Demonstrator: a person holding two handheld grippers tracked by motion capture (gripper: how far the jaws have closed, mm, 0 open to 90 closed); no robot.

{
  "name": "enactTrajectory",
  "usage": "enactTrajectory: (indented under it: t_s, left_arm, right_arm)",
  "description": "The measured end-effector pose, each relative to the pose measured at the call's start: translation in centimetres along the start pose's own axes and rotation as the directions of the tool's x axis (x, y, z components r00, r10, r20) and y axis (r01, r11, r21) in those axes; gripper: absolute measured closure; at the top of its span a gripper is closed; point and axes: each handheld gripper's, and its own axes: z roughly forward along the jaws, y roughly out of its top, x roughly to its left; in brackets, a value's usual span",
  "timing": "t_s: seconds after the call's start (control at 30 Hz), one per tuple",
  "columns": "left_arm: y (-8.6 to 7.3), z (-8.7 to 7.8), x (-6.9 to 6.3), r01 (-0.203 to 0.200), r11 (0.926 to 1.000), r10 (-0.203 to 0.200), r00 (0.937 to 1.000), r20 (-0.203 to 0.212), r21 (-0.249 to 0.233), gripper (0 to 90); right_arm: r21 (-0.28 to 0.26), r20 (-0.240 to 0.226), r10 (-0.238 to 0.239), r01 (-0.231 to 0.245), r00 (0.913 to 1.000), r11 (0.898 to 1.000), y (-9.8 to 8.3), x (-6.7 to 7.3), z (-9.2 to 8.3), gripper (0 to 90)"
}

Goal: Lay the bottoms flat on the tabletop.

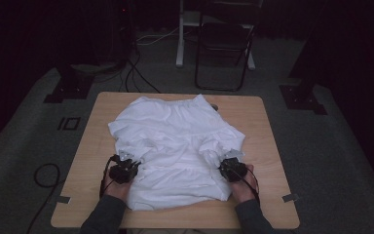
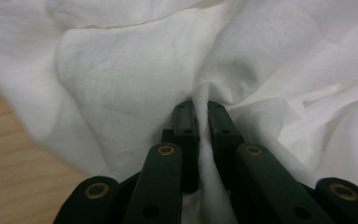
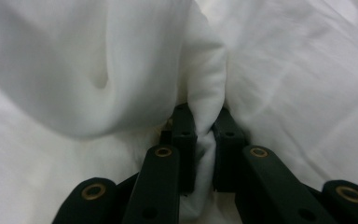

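1. The left gripper [image 1: 126, 163] sits at the near-left side of the white garment [image 1: 175, 146], on the wooden table [image 1: 268, 146]. In the left gripper view its jaws are clamped on a pinched ridge of the white cloth [image 2: 203, 100], with a strip of bare table [image 2: 9, 158] off to the left.
2. The garment lies rumpled across the middle of the table, its far edge close to the table's far edge and its near hem just short of the near edge.
3. The right gripper [image 1: 230, 165] sits at the near-right side of the garment. In the right gripper view its jaws pinch a thick fold of cloth [image 3: 205, 93] between them.
4. Step in hand, as I judge it: both grips are taken, ready to lift or fold the garment.
5. The next move calls for both hands to rise together, evenly, so neither pinch slips.
6. Bare table runs along the left and right sides; the far edge gives little spare room, and a chair [image 1: 224, 44] stands on the floor beyond it.
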Motion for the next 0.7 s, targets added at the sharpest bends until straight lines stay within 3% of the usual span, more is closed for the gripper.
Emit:
enactTrajectory:
  t_s: [0.13,0.27,0.4,0.47,0.7]
  left_arm:
    - [-0.9,-0.8,0.9,0.024,0.9997,-0.024,0.9997,-0.004,-0.004,84.9]
    - [-1.4,-1.6,1.4,0.020,0.9998,-0.021,0.9993,-0.030,-0.006,84.9]
    - [-1.9,-2.5,2.0,0.026,0.9997,-0.026,0.9977,-0.063,-0.005,84.8]
    - [-2.3,-2.8,2.7,0.051,0.9987,-0.051,0.9967,-0.062,-0.006,84.7]
    - [-3.3,-3.4,3.6,0.074,0.9972,-0.074,0.9941,-0.080,0.002,84.7]
  right_arm:
    - [0.008,0.026,0.039,-0.039,0.9989,0.999,-1.6,-1.4,-0.9,82.3]
    - [0.012,0.046,0.079,-0.079,0.9958,0.997,-3.1,-3.0,-1.7,82.2]
    - [0.012,0.067,0.123,-0.124,0.9901,0.992,-4.4,-4.3,-2.6,82.2]
    - [0.012,0.078,0.138,-0.139,0.9874,0.990,-4.9,-4.9,-2.9,82.1]
    - [0.028,0.108,0.183,-0.187,0.9772,0.982,-7.0,-6.3,-4.0,82.0]
